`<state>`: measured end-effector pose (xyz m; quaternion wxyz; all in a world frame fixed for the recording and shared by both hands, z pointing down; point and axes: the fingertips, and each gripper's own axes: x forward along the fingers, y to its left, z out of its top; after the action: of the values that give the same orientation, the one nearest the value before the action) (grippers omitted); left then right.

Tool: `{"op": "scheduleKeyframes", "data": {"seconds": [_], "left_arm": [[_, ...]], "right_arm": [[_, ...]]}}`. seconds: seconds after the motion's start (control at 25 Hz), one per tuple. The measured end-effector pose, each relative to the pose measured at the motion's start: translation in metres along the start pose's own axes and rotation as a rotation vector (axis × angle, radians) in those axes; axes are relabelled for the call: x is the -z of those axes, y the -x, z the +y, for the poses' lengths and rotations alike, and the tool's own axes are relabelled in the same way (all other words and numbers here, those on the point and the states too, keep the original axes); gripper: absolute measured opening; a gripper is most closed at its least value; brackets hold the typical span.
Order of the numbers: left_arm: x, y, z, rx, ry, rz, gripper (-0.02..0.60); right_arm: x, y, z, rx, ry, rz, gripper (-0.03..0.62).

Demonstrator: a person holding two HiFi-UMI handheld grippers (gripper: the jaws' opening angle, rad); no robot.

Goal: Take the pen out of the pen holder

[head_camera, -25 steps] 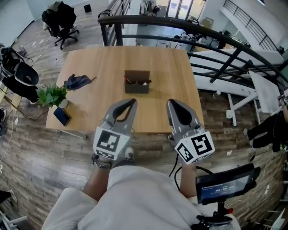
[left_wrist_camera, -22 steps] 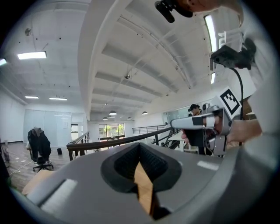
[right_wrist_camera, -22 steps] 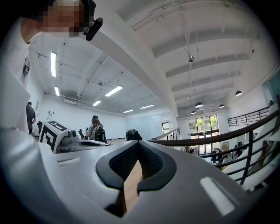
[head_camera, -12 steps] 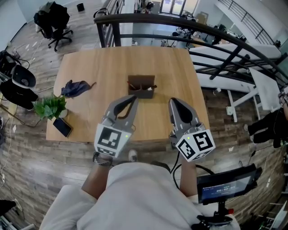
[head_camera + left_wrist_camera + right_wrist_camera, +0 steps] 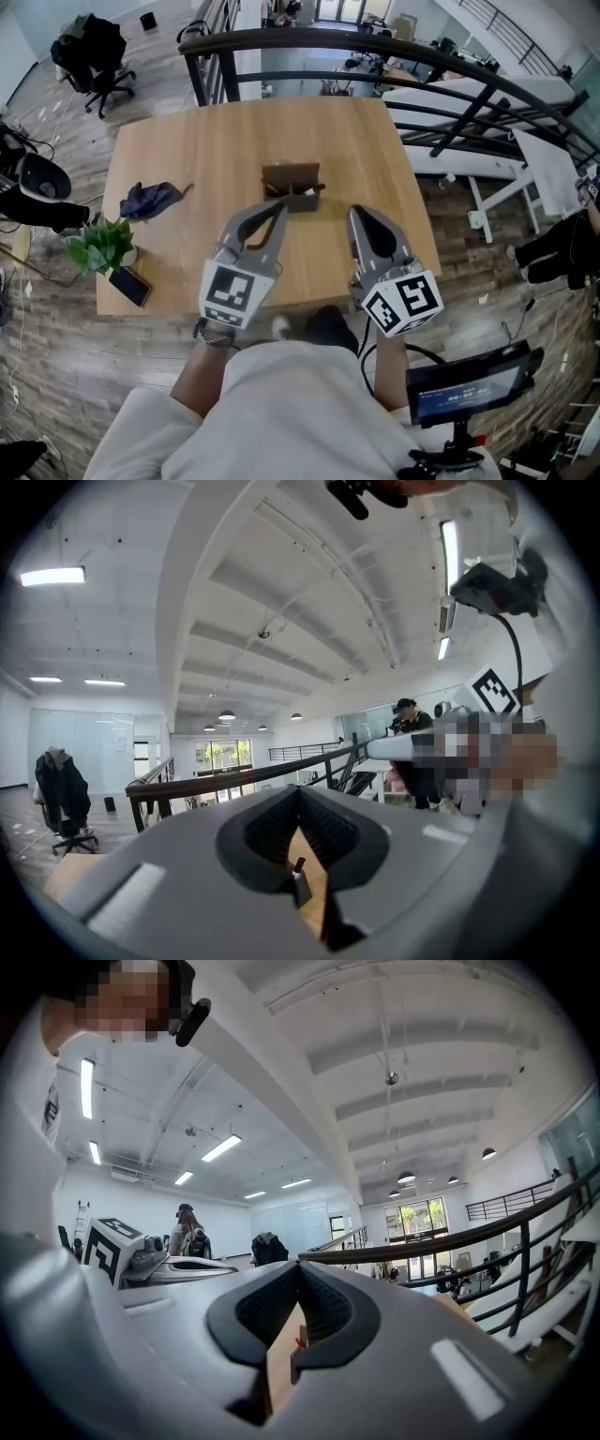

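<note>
2 grippers are hovering above the table's [image 5: 178, 141] near edge. The left gripper [image 5: 277, 210] and right gripper [image 5: 359, 215] are both showing jaws pressed together, gripping nothing. The holder [image 5: 291, 176] is standing mid-table, just beyond the left gripper, with pens [image 5: 313, 188] sitting inside.

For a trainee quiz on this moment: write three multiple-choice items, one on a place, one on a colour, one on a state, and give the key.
1. The pen holder stands: A) near the middle of the table B) at its left edge C) off it.
2. The crumpled cloth is: A) red B) dark blue C) white.
3. The left gripper has its fingers: A) wide apart B) closed on the cloth C) closed, empty.
Key: A, bare wood surrounds it on every side; B, its colour in the head view; C, the tips meet with nothing between them in the left gripper view.
</note>
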<state>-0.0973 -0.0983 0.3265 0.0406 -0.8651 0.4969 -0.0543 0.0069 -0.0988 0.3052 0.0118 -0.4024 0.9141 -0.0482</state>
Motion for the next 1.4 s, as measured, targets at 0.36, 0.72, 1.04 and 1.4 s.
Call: {"op": "scheduleKeyframes", "data": {"seconds": [0.36,0.72,1.04,1.4], "left_arm": [[0.020,-0.029,-0.002,0.070,-0.017,0.058,0.000],[0.048,-0.057,0.008,0.102,-0.018,0.160,0.000],[0.074,-0.082,0.009,0.147,-0.028,0.237,0.000],[0.099,-0.106,0.008,0.184,-0.040,0.306,0.000]], "right_arm": [[0.014,-0.007,-0.019,0.030,0.014,0.046,0.002],[0.032,-0.030,-0.030,0.000,-0.016,0.106,0.002],[0.048,-0.045,-0.046,-0.005,-0.049,0.132,0.002],[0.066,-0.056,-0.065,-0.003,-0.080,0.169,0.002]]}}
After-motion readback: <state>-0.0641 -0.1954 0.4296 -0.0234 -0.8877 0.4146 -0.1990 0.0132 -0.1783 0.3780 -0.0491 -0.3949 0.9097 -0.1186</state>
